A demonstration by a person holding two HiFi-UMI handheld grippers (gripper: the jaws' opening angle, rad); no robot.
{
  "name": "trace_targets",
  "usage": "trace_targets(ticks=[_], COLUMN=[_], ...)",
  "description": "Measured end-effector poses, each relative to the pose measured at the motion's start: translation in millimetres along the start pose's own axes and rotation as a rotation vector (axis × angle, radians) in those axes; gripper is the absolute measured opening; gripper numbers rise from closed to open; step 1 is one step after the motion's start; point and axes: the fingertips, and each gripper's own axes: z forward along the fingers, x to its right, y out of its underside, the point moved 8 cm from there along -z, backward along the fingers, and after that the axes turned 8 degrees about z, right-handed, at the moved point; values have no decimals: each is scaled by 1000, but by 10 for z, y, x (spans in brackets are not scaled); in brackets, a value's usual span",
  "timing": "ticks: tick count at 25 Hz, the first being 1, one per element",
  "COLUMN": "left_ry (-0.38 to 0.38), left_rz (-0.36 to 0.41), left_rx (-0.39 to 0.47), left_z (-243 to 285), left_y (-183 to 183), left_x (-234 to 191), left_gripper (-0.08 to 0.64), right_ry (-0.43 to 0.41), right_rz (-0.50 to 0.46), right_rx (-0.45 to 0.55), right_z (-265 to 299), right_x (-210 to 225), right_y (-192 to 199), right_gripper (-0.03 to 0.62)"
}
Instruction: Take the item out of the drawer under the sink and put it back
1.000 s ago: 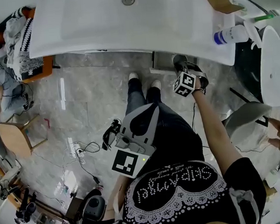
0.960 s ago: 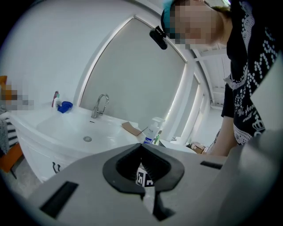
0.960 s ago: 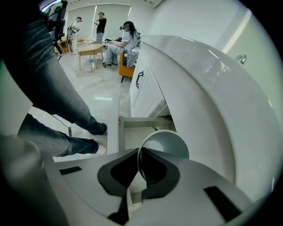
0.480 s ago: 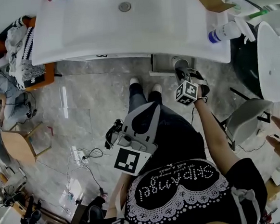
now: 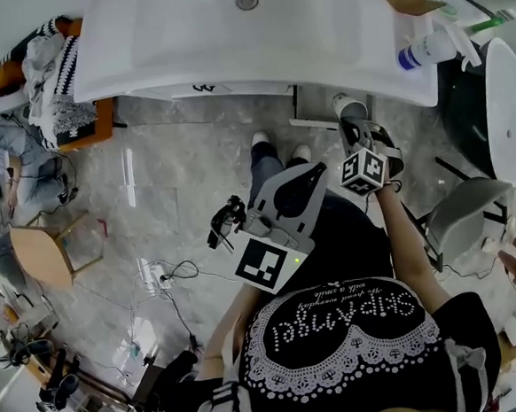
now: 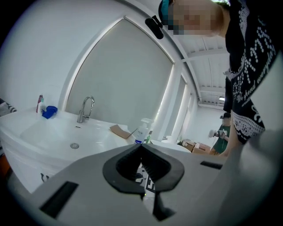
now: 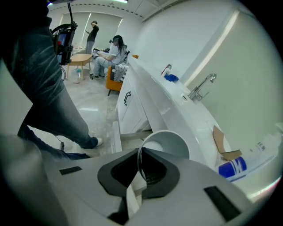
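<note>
The right gripper (image 5: 360,133) pinches the rim of a white cup (image 7: 170,142), which hangs clear of the open drawer (image 5: 314,123) under the sink (image 5: 227,43). The cup is tilted, its mouth turned back toward the jaws and its long axis running away from them. The drawer lies below and just beyond it on the far side, so the return looks like a downward, forward move. The left gripper (image 5: 317,167), pressed together on nothing, is held back near the body, farther away.
</note>
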Motion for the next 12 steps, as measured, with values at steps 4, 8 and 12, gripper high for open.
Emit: trace_targets(ticks=[4, 8, 12], left_ry=[20, 31, 77], left_rz=[20, 39, 98], left_rx=[46, 59, 51], left_z=[19, 101, 201], left_y=[-70, -100, -129], left_x=[45, 38, 92], left_gripper=[3, 3, 3], right_ry=[38, 60, 83], right_rz=[56, 115, 179], right_rx=[29, 65, 95], right_z=[-226, -408, -621], right_x=[79, 145, 199], right_y=[-75, -83, -110], right_gripper=[23, 23, 23])
